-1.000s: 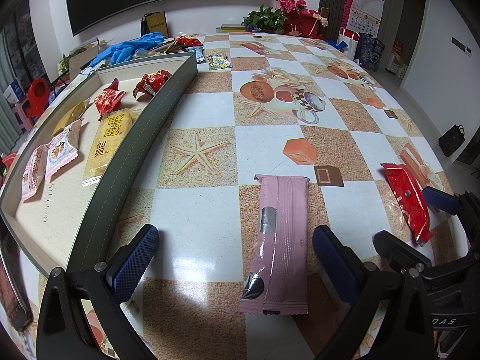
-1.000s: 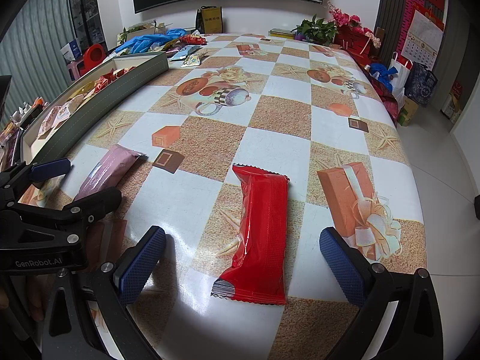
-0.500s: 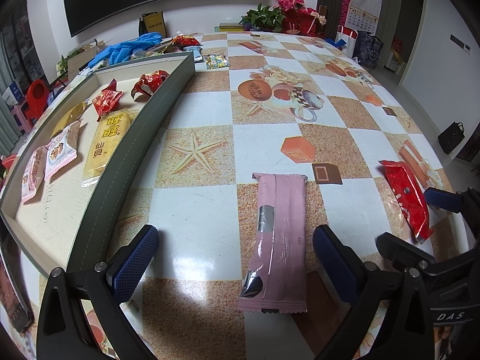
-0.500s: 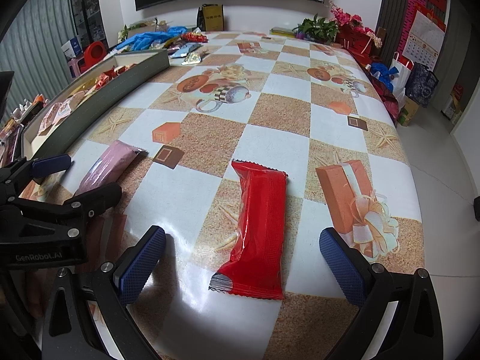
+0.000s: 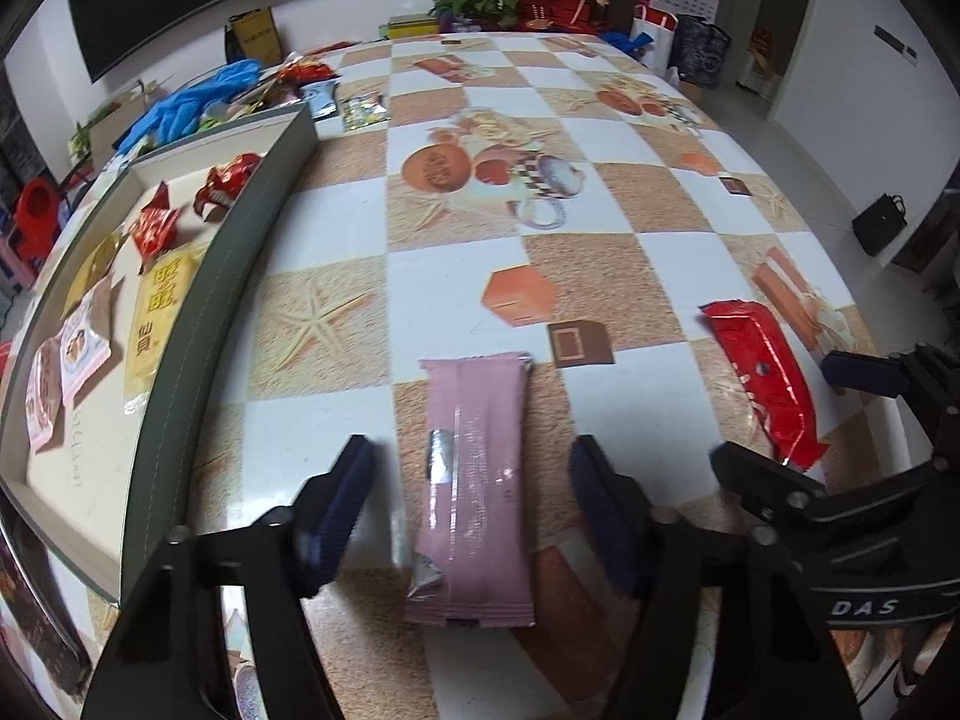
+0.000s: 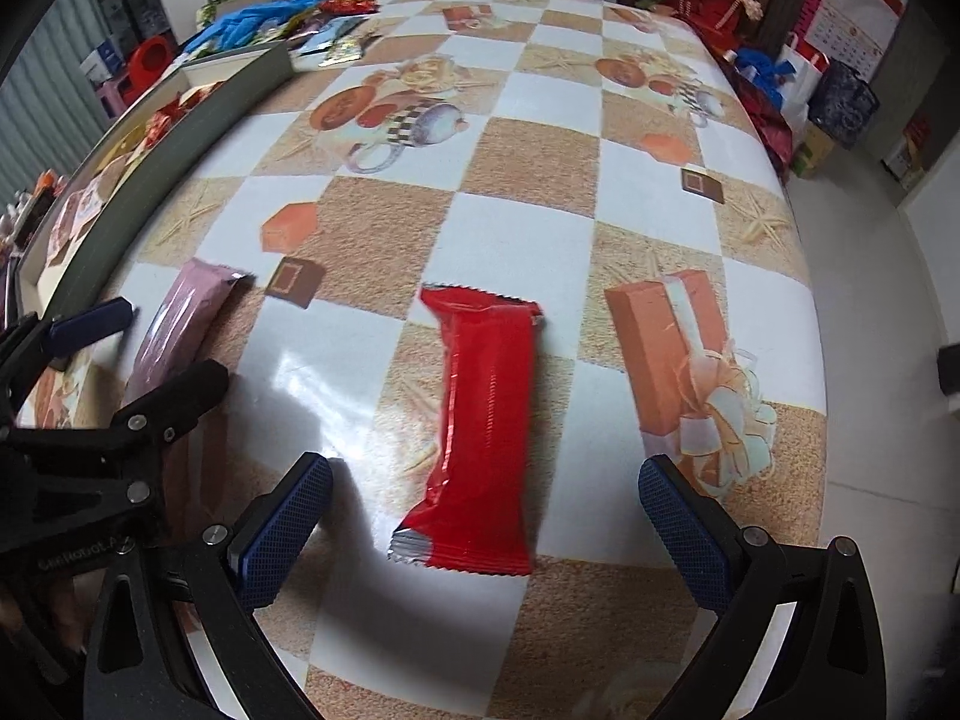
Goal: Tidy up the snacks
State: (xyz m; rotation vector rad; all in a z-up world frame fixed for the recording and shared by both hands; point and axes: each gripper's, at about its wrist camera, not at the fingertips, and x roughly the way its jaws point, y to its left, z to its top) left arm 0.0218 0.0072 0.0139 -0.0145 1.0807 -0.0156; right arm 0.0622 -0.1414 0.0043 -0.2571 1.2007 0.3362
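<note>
Left wrist view has my left gripper pointing steeply down at the tabletop, its jaws straddling the pink snack bar that lies flat and lengthwise between them. Those jaws have just been closing in on it, yet a strip of tabletop shows on each side between pad and wrapper, so nothing is pinched. To the left of the bar sits the grey tray, with several small snack packets lying on its pale floor. Off to the right, the red snack bar lies flat, with my right gripper's dark frame over its near end. From the right wrist view, my right gripper hangs over that red snack bar with its jaws spread wide, the blue pads well clear of the wrapper on both sides. The pink snack bar shows at the left there, beside the tray's long wall, and a heap of blue gloves rests at the far end.
</note>
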